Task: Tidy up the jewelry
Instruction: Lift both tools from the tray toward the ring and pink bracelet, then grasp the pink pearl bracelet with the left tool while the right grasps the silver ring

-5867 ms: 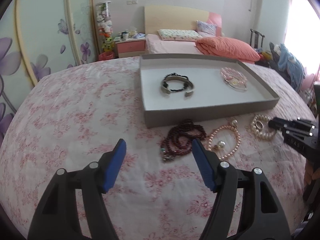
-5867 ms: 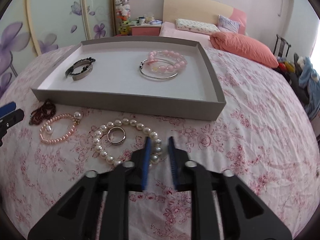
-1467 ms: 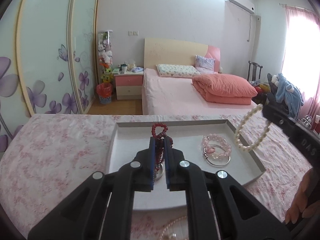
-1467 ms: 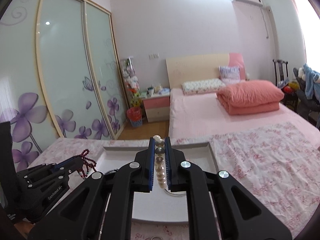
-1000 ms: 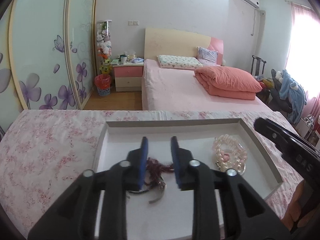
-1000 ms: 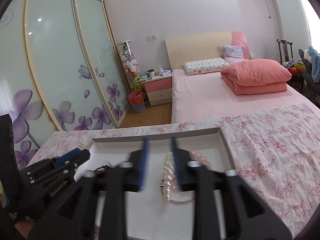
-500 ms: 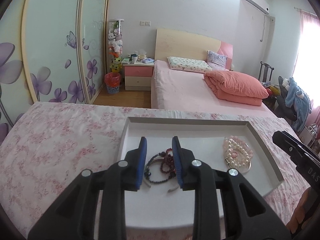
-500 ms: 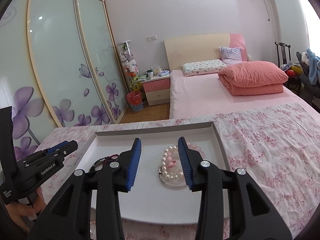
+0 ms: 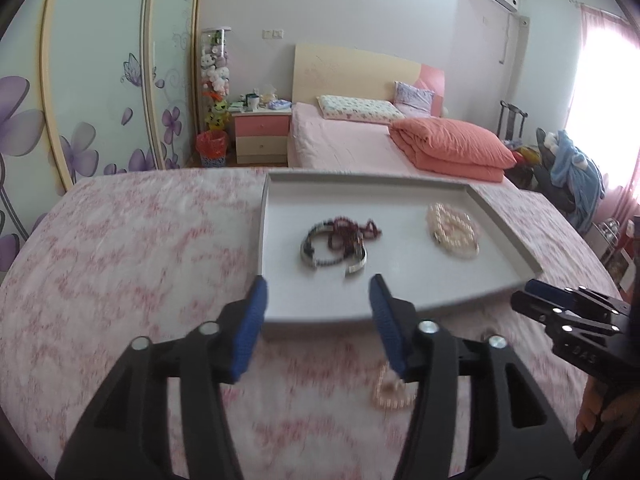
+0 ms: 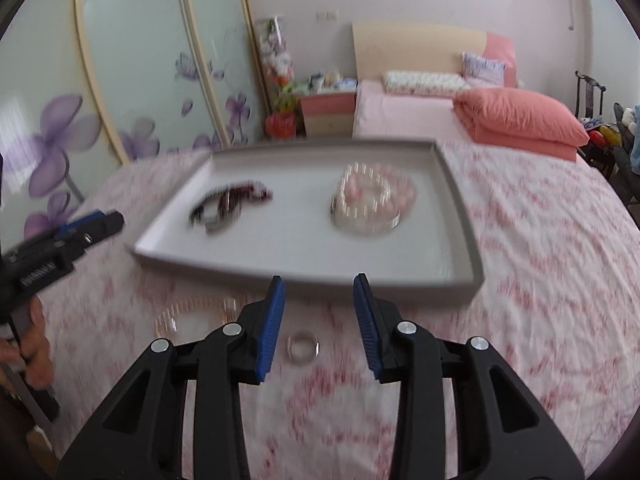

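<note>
Jewelry sorting, mid-task: dark bracelets [image 9: 334, 246] left and pearls [image 9: 454, 230] right lie in the tray [image 9: 400, 296]. Left gripper [image 9: 318, 312] opening, empty. Pink strand [image 10: 192, 314] and ring [image 10: 303, 347] lie near; right gripper [image 10: 318, 324], parted, closing, empty, likely collects the ring next.

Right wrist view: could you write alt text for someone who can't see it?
An open, empty right gripper hovers over a small silver ring on a pink floral cloth. Beyond it, a shallow grey tray holds dark bracelets and white and pink bead strands.
</note>
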`<action>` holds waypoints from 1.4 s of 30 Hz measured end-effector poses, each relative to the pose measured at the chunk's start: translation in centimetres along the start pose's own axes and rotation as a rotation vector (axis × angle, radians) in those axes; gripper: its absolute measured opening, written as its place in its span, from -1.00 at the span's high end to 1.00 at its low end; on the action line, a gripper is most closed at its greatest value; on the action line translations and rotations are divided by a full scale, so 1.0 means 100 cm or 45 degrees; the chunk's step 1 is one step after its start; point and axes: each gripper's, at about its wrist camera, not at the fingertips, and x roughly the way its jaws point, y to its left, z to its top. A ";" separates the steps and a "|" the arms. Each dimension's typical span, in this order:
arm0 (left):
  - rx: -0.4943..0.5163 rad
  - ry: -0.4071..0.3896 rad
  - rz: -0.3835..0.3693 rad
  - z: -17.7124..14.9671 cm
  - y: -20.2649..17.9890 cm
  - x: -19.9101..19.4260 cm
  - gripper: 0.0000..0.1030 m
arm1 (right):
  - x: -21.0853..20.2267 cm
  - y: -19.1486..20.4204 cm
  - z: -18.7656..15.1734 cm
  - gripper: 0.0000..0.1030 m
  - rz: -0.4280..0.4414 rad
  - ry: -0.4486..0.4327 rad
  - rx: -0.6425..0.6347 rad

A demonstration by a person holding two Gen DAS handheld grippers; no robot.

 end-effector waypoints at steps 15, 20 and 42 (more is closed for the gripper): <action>0.099 0.058 -0.052 -0.031 -0.007 -0.005 -0.49 | 0.025 0.016 -0.024 0.26 -0.033 0.178 -0.109; 0.105 0.069 -0.063 -0.033 -0.009 -0.004 -0.53 | 0.030 0.023 -0.022 0.26 -0.058 0.181 -0.164; 0.294 0.193 -0.130 -0.043 -0.049 0.028 0.04 | 0.022 0.017 -0.028 0.56 -0.061 0.178 -0.143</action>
